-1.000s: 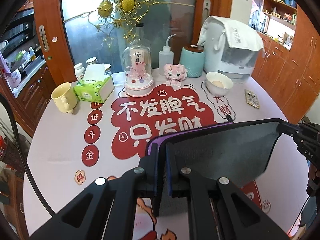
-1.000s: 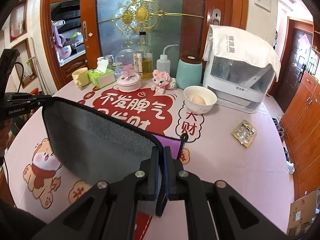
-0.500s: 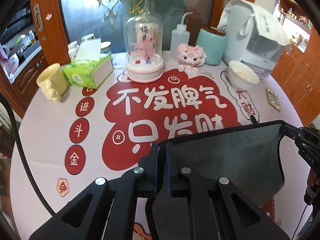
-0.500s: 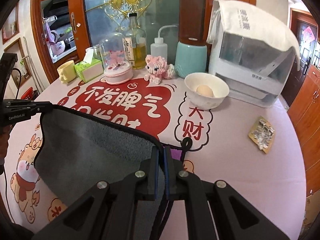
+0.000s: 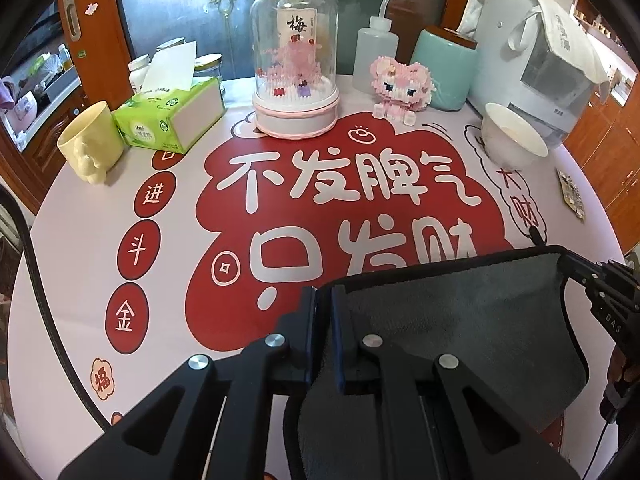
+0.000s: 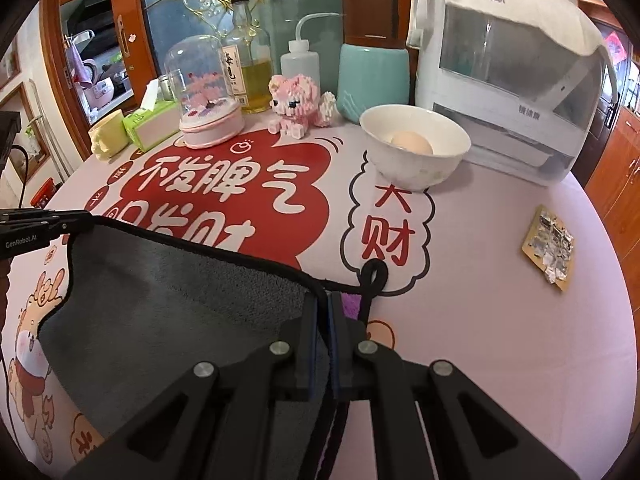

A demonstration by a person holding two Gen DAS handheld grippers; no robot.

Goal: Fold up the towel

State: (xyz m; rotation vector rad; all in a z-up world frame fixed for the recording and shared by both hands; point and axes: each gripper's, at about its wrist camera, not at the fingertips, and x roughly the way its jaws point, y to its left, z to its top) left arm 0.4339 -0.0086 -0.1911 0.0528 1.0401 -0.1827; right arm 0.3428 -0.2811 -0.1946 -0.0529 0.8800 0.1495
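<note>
A dark grey towel [image 5: 460, 320] with a black hem is stretched between my two grippers above the round table. My left gripper [image 5: 324, 300] is shut on its left top corner. My right gripper [image 6: 324, 308] is shut on its right top corner; it also shows at the right edge of the left wrist view [image 5: 600, 284]. The towel [image 6: 168, 312] hangs down and a purple side shows beside the right fingers. A black hanging loop [image 6: 374, 276] sticks out at the right corner. The left gripper's tip shows in the right wrist view [image 6: 60, 220].
Along the table's far side stand a yellow cup [image 5: 90, 146], a green tissue box [image 5: 168, 118], a glass dome [image 5: 296, 68], a pink block toy [image 5: 400, 88], a squeeze bottle [image 5: 374, 52], a teal jar [image 5: 444, 68], a white bowl with an egg [image 6: 414, 146] and a white appliance [image 6: 512, 80]. A foil pill pack [image 6: 550, 248] lies at the right.
Both grippers have moved forward and down toward the table's far side with the towel held between them. The far objects look larger and nearer.
</note>
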